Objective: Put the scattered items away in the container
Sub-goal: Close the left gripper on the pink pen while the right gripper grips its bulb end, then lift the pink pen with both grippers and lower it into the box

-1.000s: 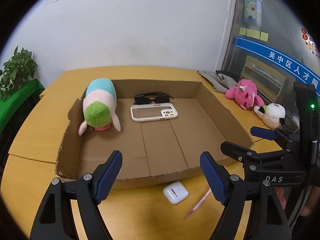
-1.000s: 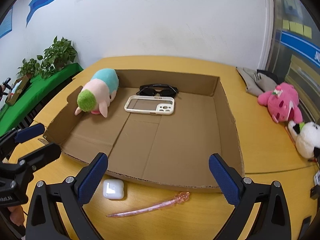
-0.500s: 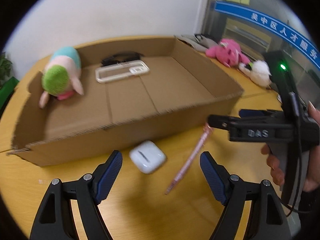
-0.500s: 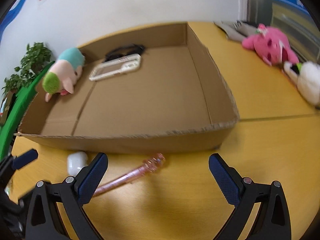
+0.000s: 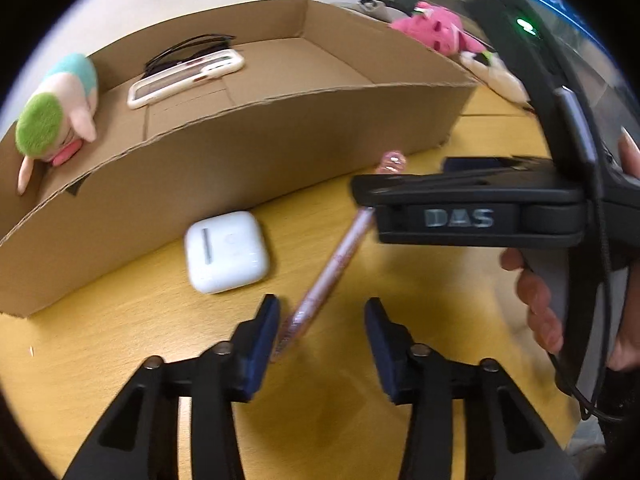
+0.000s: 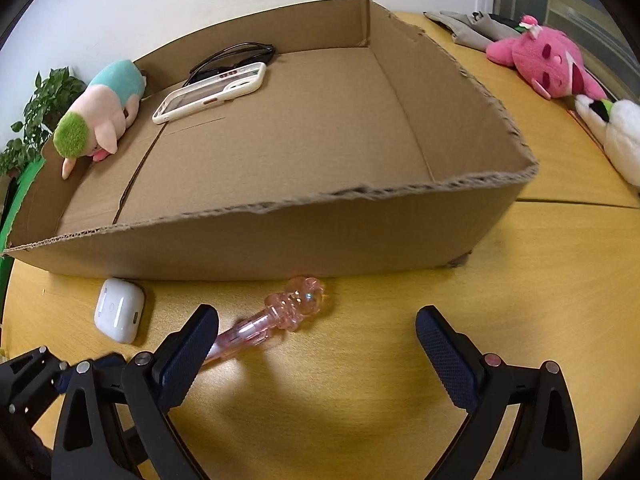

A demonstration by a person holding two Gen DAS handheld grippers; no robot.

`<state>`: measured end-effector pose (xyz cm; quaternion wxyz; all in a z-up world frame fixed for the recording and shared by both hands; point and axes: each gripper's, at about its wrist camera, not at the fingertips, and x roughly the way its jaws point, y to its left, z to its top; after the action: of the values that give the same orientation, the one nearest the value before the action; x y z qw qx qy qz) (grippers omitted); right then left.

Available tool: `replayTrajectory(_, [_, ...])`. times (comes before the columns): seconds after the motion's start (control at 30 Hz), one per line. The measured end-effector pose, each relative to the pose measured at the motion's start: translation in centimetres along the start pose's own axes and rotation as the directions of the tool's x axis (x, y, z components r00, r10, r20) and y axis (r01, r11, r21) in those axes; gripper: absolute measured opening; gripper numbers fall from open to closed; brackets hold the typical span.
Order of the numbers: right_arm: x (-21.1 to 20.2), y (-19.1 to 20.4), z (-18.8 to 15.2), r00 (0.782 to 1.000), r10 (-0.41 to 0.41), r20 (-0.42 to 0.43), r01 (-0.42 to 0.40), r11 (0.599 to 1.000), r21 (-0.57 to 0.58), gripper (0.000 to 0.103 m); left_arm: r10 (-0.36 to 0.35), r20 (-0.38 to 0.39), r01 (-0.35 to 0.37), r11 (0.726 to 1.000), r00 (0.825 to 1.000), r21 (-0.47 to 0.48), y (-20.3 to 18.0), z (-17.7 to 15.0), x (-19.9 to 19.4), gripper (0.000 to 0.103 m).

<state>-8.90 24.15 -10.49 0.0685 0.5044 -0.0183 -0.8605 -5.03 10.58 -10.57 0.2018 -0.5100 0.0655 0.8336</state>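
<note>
A pink translucent pen point(image 5: 332, 264) lies on the yellow table just in front of the cardboard box point(image 5: 240, 160). Its plain end is between the jaws of my left gripper point(image 5: 320, 320), close to the left pad. The jaws are closing and there is still a gap. A white earbud case point(image 5: 226, 252) sits to the left of the pen. My right gripper point(image 6: 316, 340) hovers open low over the pen's ornate head point(image 6: 300, 300), and the shaft runs past its left finger point(image 6: 188, 348). The box point(image 6: 280, 236) holds a plush toy point(image 6: 100, 116), a phone case point(image 6: 212, 92) and sunglasses point(image 6: 236, 54).
A pink plush point(image 6: 548, 64), a white plush point(image 6: 616, 132) and a grey cloth point(image 6: 472, 28) lie on the table right of the box. A potted plant point(image 6: 36, 120) stands at the far left. A person's hand point(image 5: 540, 304) grips the right tool's handle close by.
Both grippers have dropped toward the table in front of the box. The left one shifted from the earbud case to the pen and its jaws narrowed. The right jaws stayed wide.
</note>
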Motion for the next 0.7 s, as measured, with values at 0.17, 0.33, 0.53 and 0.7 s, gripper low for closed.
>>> replayTrajectory(0.17, [-0.1, 1.0, -0.2, 1.0, -0.016, 0.01, 0.016, 0.998, -0.054, 0.085, 0.002, -0.021, -0.001, 1.0, 1.0, 0.028, -0.7, -0.2, -0.2, 0.014])
replayTrajectory(0.33, [-0.3, 1.6, -0.1, 1.0, -0.014, 0.018, 0.016, 0.996, -0.083, 0.051, -0.034, -0.036, 0.036, 0.998, 0.999, 0.051, -1.9, -0.7, -0.4, 0.011])
replayTrajectory(0.53, [-0.4, 1.2, -0.1, 1.0, 0.007, 0.014, -0.006, 0.998, -0.057, 0.029, -0.102, -0.053, 0.104, 0.994, 0.993, 0.032, -2.8, -1.3, -0.7, 0.009])
replayTrajectory(0.7, [-0.7, 0.6, -0.3, 0.998, 0.059, 0.005, -0.059, 0.998, -0.01, 0.026, -0.094, -0.051, 0.095, 0.995, 0.994, 0.017, -3.2, -1.9, -1.0, 0.009])
